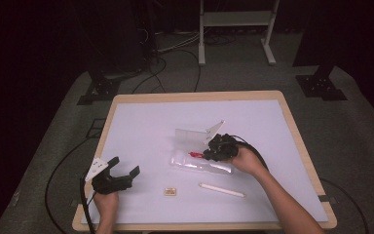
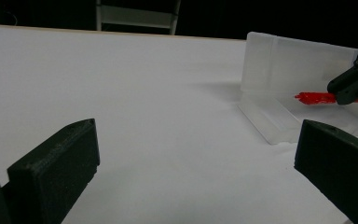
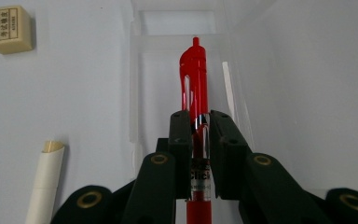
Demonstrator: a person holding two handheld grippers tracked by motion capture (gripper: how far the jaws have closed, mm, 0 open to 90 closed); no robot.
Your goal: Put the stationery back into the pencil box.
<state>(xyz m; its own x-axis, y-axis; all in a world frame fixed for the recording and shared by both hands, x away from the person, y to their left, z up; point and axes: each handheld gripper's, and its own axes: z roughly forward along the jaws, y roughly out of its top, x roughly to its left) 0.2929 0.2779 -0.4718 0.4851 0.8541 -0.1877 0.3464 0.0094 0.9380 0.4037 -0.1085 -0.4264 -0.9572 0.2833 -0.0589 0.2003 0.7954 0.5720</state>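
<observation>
You are holding a red click pen (image 3: pixel 194 88) in your right gripper (image 3: pixel 199 123), its jaws pinched tight on the barrel, and the pen's clip end is pointing out over the clear plastic pencil case (image 1: pixel 200 163), which is lying open on the white table (image 1: pixel 141 122) with its lid (image 2: pixel 293 63) standing up behind the tray. From the high view the red pen (image 1: pixel 196 155) is sitting right at the tray's edge, so you seem to be in the middle of loading it into the case.

Your left gripper (image 1: pixel 118 176) is waiting near the table's front-left corner, jaws spread wide and gripping nothing.

The next move likely calls for lining the pen up along the tray's length, lowering it inside the walls, then letting the jaws part. A white capped pen (image 1: pixel 222 190) and a small eraser (image 1: pixel 170 192) are lying loose in front of the case, probably next in line.
</observation>
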